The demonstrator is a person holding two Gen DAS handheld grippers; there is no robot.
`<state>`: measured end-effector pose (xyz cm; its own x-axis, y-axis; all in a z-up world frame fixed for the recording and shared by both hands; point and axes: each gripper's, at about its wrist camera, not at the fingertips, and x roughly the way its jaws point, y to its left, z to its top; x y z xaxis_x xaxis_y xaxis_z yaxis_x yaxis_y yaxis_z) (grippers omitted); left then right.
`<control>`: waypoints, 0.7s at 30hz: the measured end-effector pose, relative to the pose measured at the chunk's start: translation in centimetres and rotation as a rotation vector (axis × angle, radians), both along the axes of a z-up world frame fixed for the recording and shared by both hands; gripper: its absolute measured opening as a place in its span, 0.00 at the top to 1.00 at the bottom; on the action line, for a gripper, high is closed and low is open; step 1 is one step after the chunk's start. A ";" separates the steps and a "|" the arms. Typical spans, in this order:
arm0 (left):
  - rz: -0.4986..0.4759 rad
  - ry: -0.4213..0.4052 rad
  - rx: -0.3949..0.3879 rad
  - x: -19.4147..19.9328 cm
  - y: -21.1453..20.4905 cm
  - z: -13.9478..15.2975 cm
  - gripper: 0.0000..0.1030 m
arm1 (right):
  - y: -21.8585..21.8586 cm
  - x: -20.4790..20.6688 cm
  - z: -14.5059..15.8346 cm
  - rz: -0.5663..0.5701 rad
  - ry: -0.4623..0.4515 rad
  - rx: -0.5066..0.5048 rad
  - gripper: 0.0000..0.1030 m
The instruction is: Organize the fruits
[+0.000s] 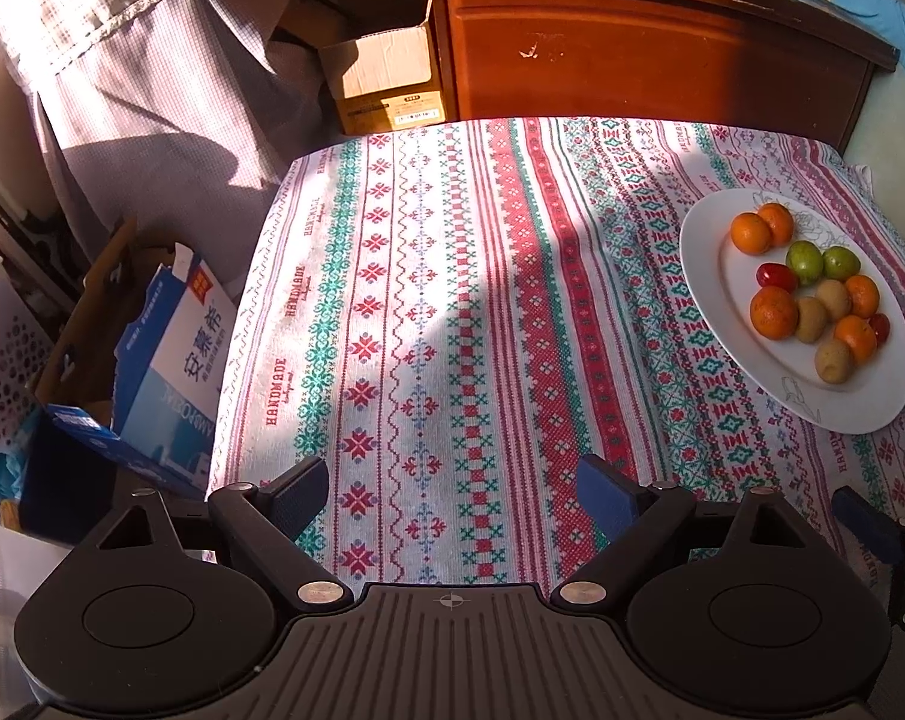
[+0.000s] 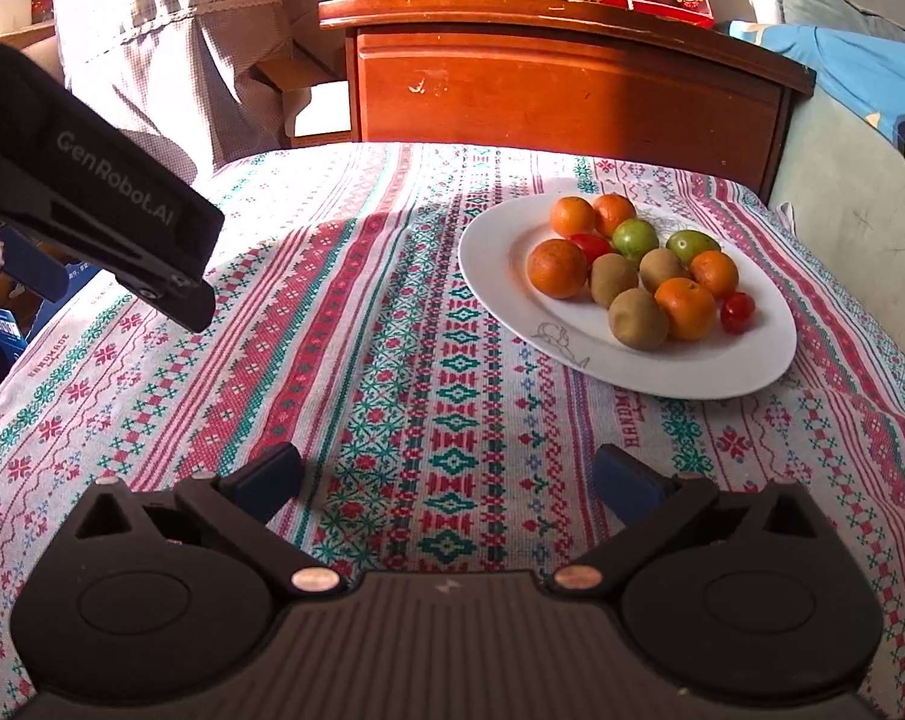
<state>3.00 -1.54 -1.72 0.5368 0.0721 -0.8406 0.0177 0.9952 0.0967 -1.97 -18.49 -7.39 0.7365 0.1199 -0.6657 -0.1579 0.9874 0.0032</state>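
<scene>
Beyond right hand-held gripper (image 2: 446, 477), plated fruits (image 2: 638, 276)

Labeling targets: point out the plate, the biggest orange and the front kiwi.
plate (image 2: 680, 369): right wrist view, bare front rim.
biggest orange (image 2: 557, 269): right wrist view, middle of its skin.
front kiwi (image 2: 637, 319): right wrist view, middle of its skin.

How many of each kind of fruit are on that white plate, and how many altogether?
On the white plate:
Oranges: 5
Brown kiwis: 3
Green fruits: 2
Small red tomatoes: 2
Total: 12
</scene>
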 end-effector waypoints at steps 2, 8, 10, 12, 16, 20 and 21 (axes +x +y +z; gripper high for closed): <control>0.001 0.006 -0.002 0.0 0.1 -0.2 0.12 | 0.0 -0.1 0.0 0.002 -0.004 -0.001 0.01; 0.013 0.023 -0.003 0.1 0.6 -0.7 0.12 | 0.1 -0.1 0.0 0.001 -0.007 0.001 0.01; 0.018 0.028 0.001 0.2 0.9 -0.9 0.12 | 0.1 -0.2 0.0 0.001 -0.009 0.002 0.01; 0.024 0.039 0.003 0.3 1.1 -1.2 0.12 | 0.1 -0.2 0.0 0.001 -0.009 0.003 0.01; 0.031 0.053 0.011 0.5 1.3 -1.7 0.12 | 0.1 -0.3 -0.1 0.001 -0.010 0.003 0.01; 0.030 0.063 0.012 0.6 1.3 -2.2 0.12 | 0.1 -0.3 0.0 0.001 -0.010 0.003 0.01; 0.032 0.063 0.014 0.6 1.2 -2.3 0.12 | 0.1 -0.3 0.0 0.001 -0.010 0.003 0.01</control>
